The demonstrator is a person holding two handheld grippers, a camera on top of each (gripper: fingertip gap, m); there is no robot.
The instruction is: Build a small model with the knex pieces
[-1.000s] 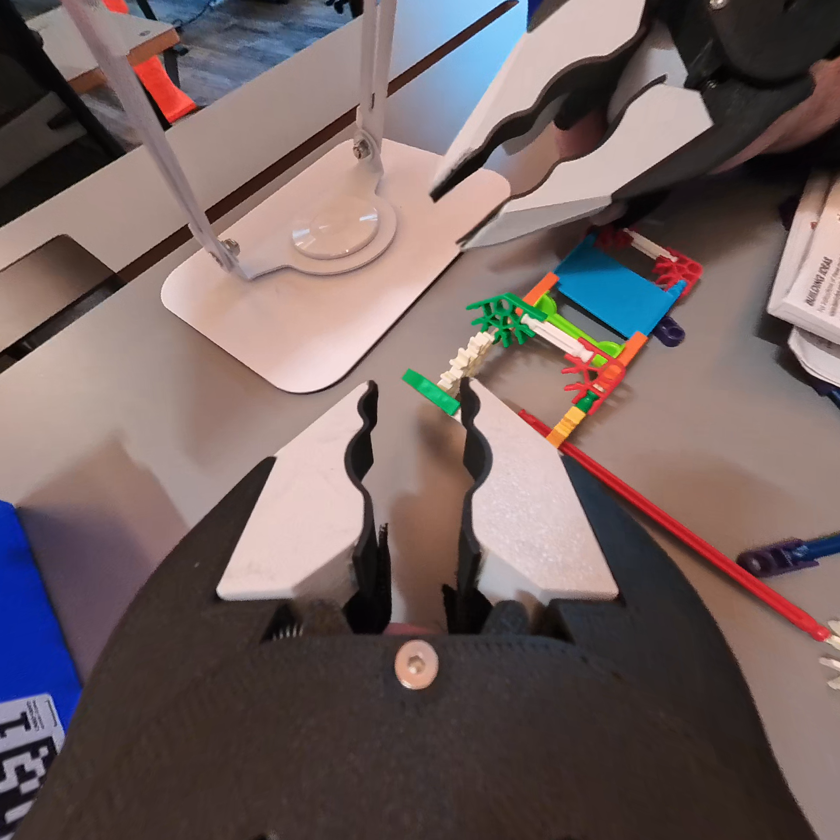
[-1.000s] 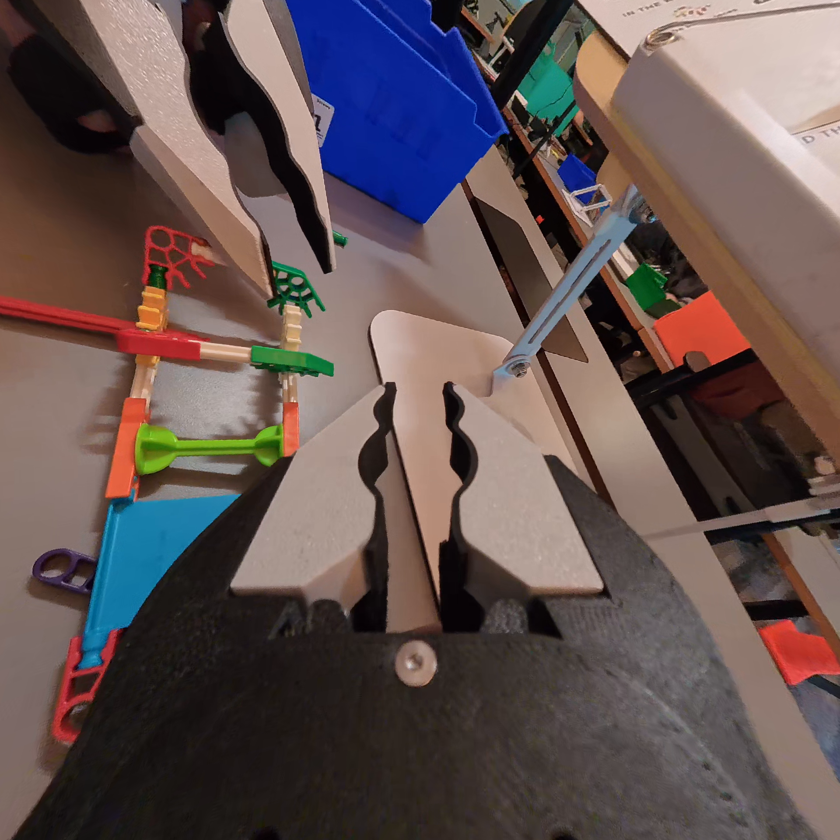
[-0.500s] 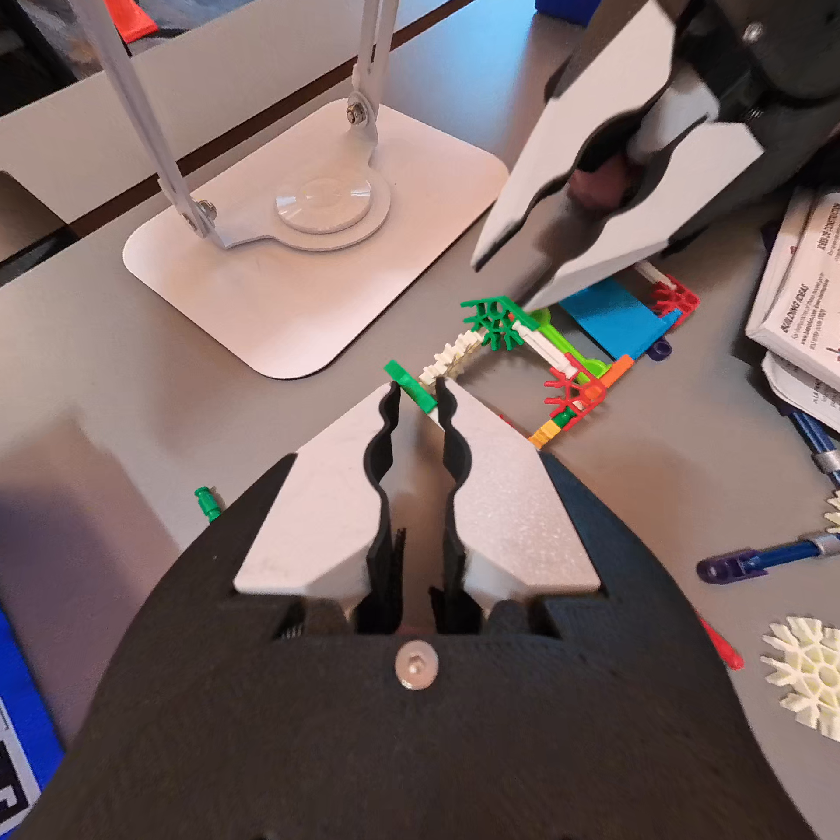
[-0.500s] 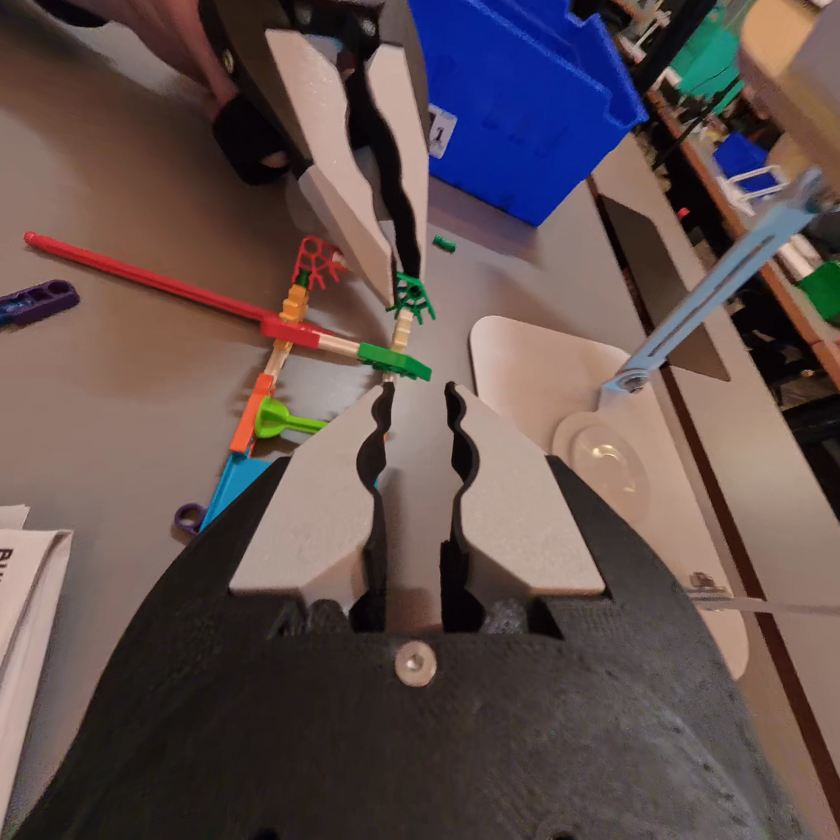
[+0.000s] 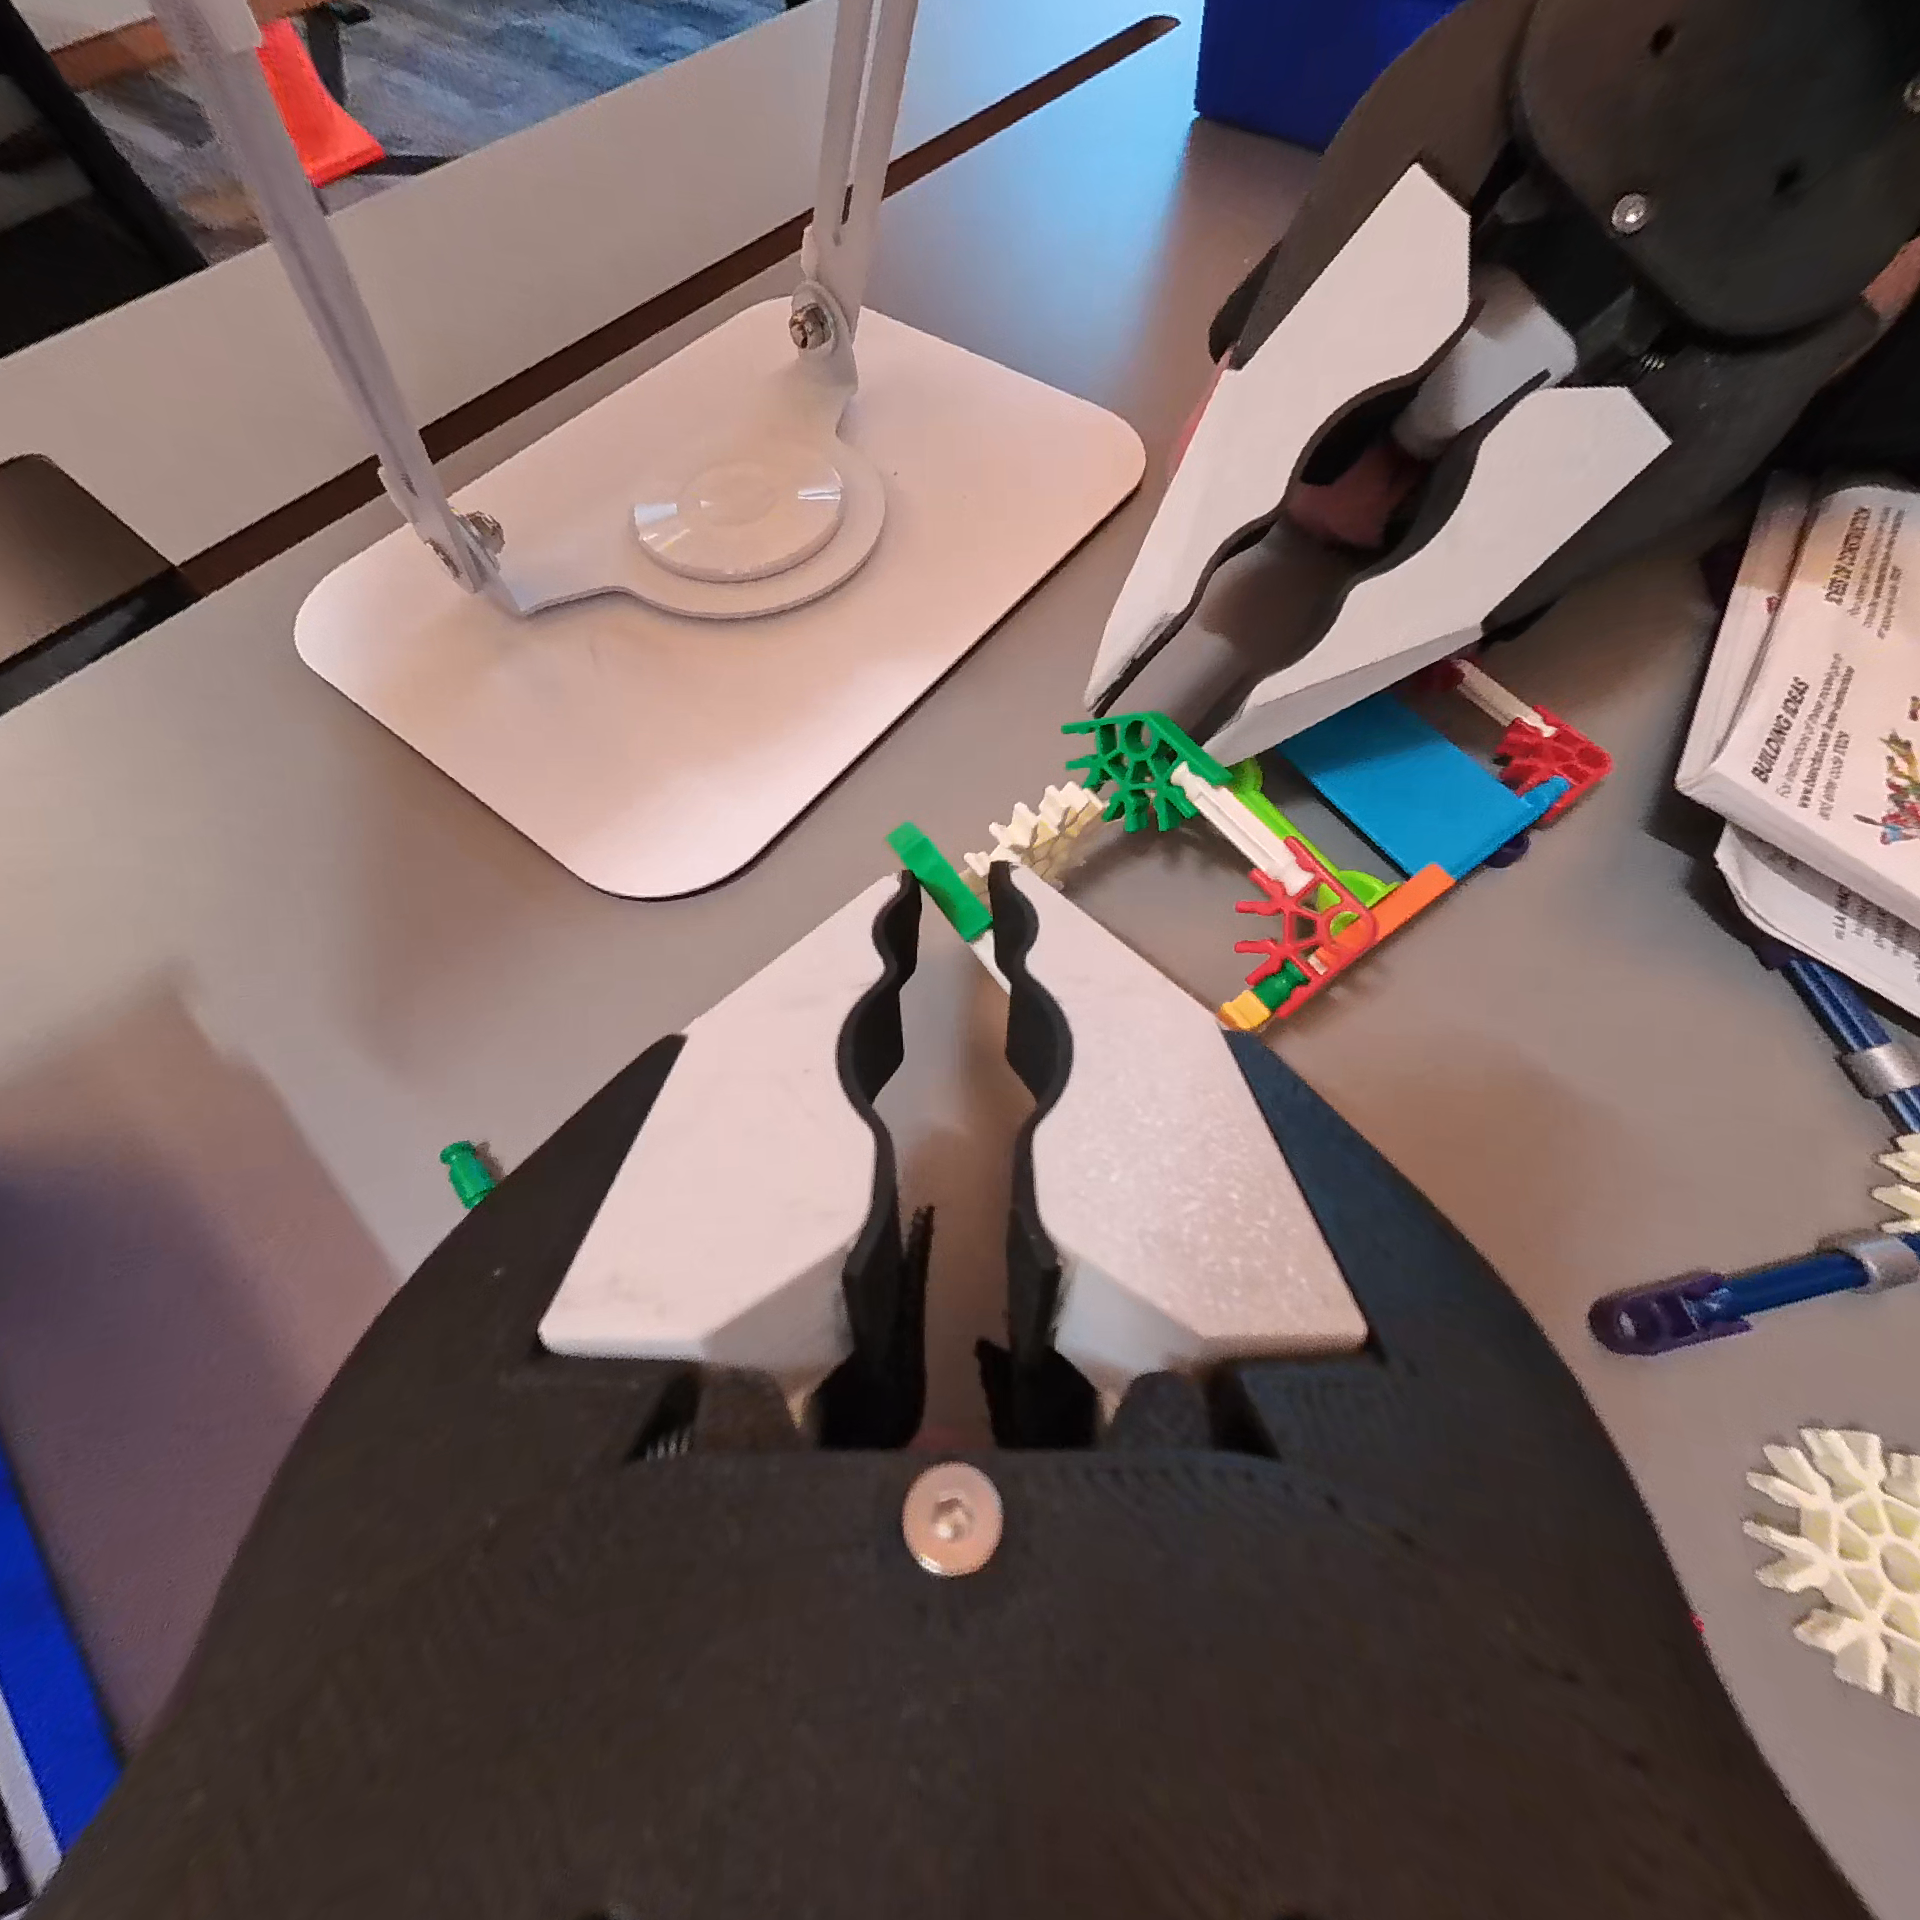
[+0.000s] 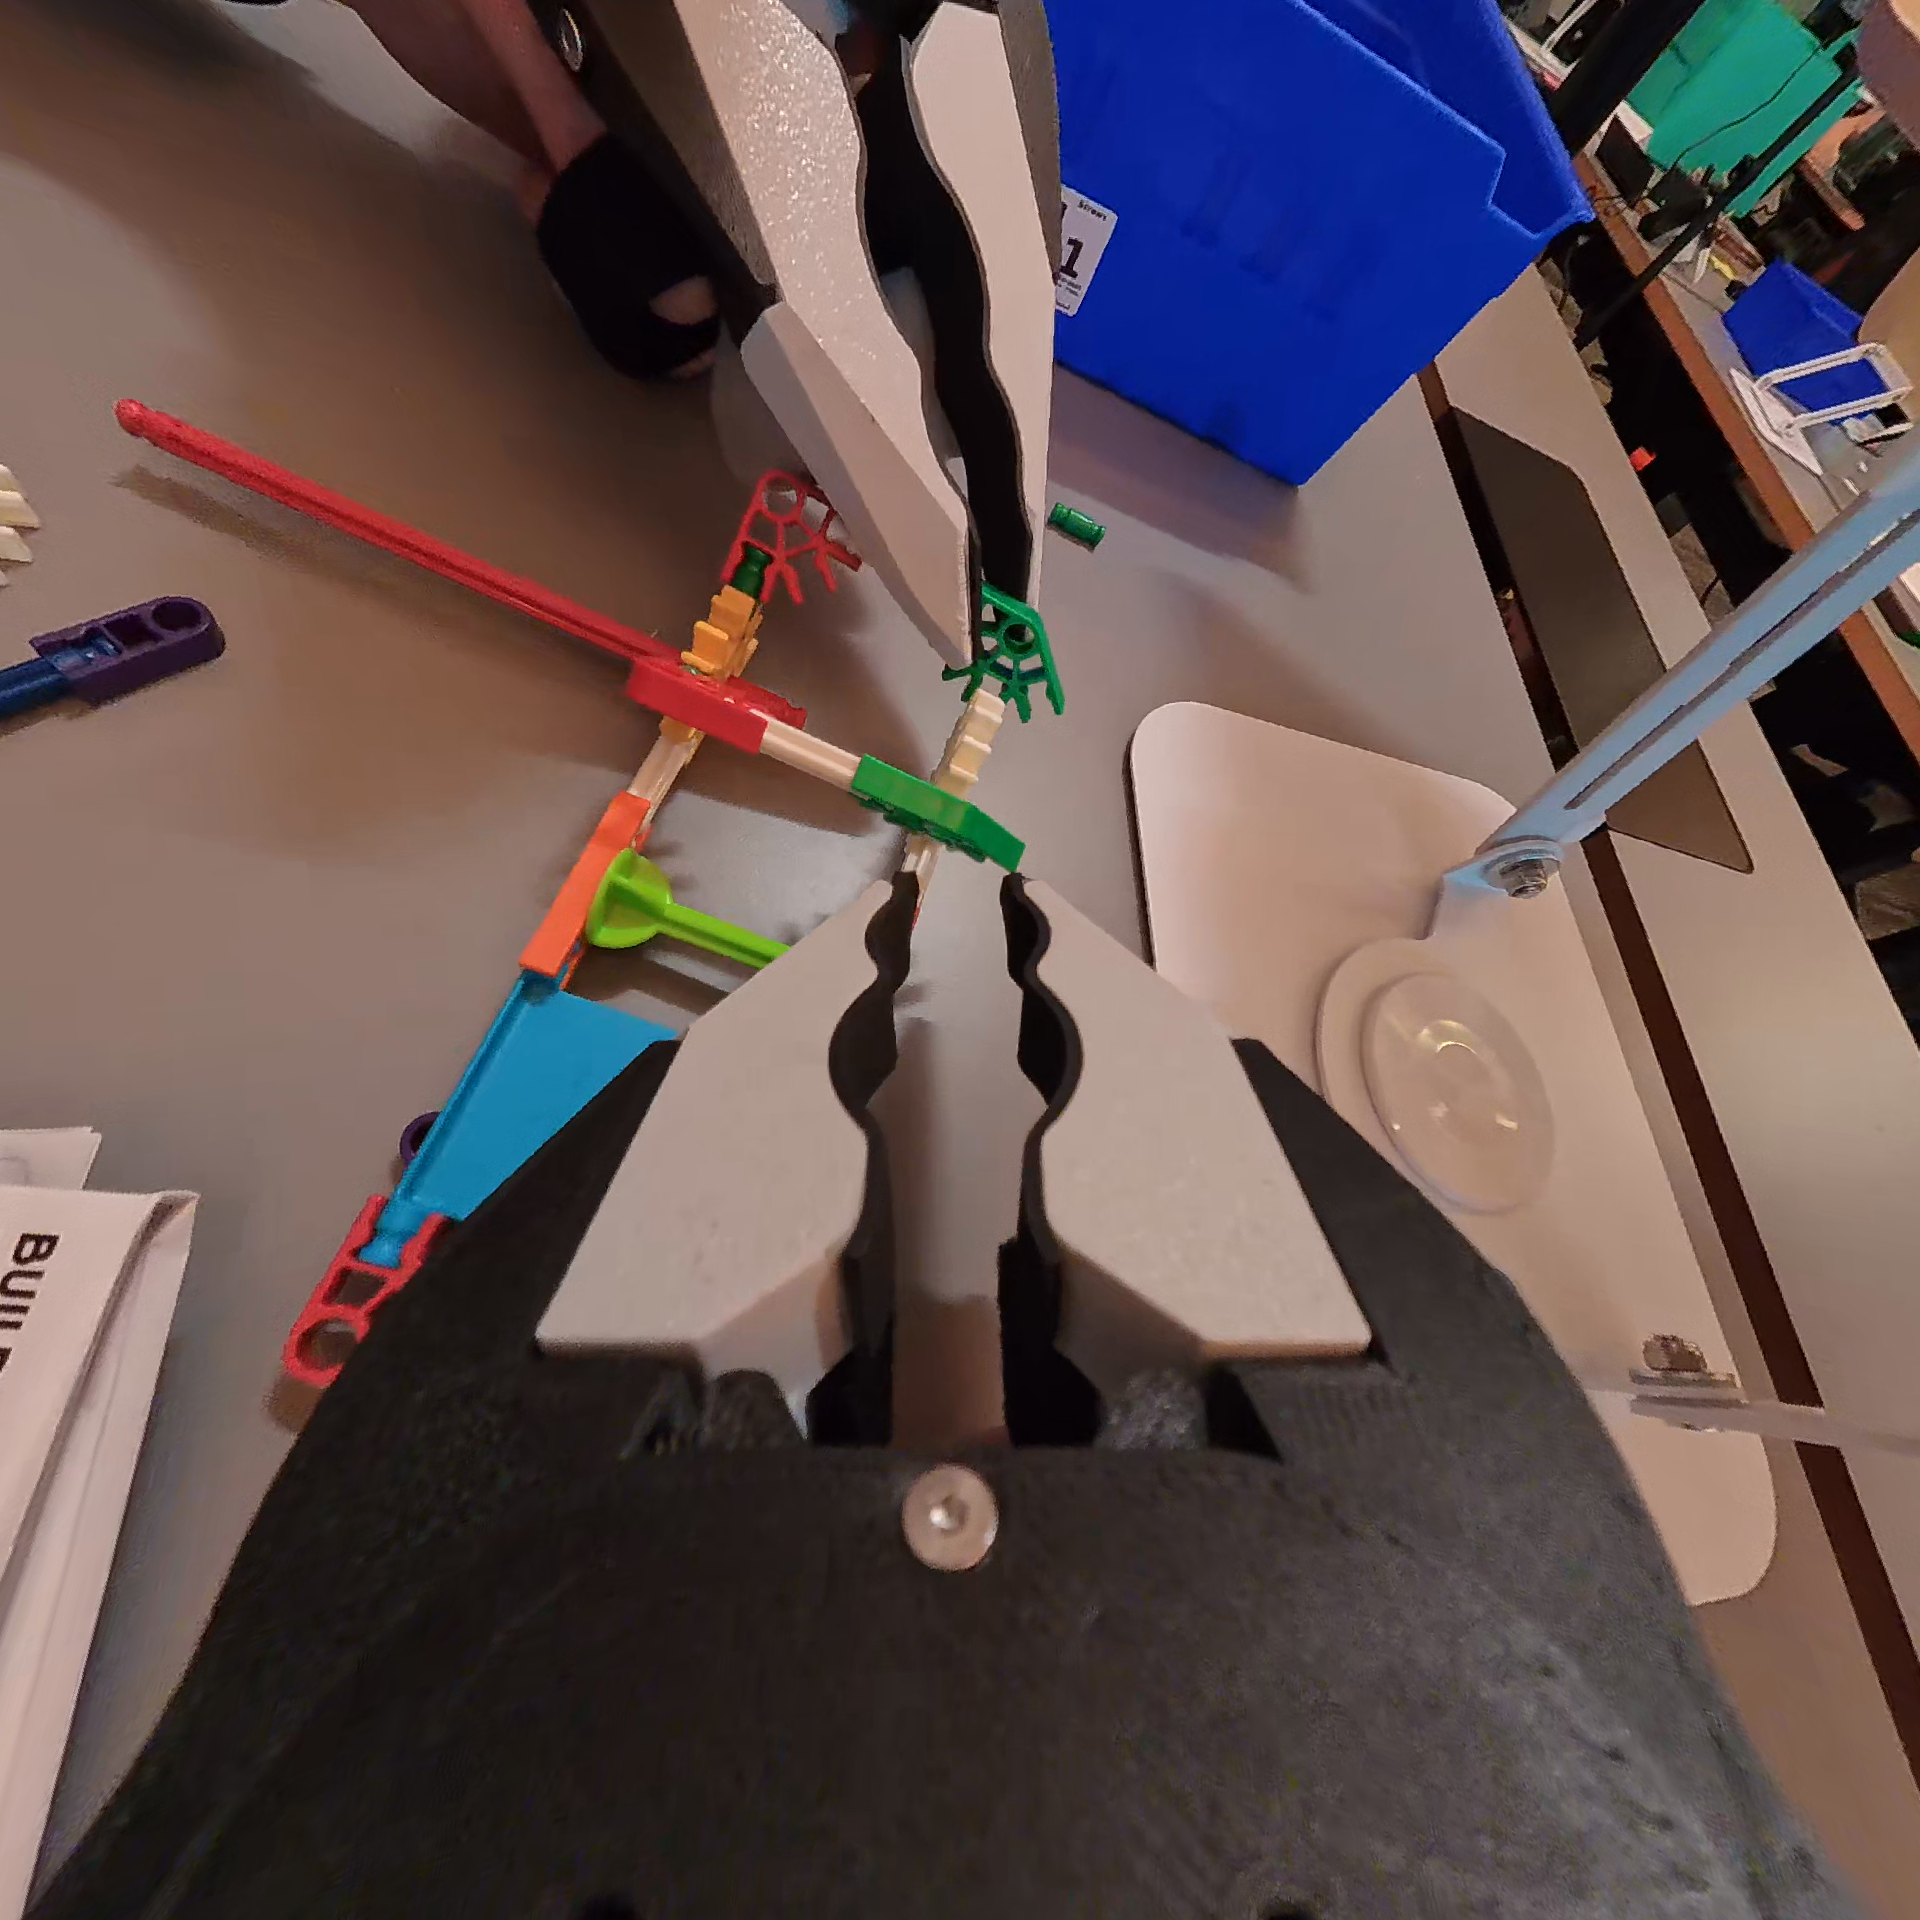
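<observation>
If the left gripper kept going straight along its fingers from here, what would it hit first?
Most likely the green flat piece of the toy assembly, which lies just past the open left gripper's tips. Whether they already touch it is unclear.

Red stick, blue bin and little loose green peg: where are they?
red stick (image 6: 384,535), right wrist view, middle of its shaft.
blue bin (image 6: 1278,218), right wrist view, its front wall.
green peg (image 5: 464,1171), left wrist view, its body.

L gripper (image 5: 954,883) open at green flat piece (image 5: 940,881), R gripper (image 5: 1158,707) above green connector (image 5: 1132,769)
</observation>
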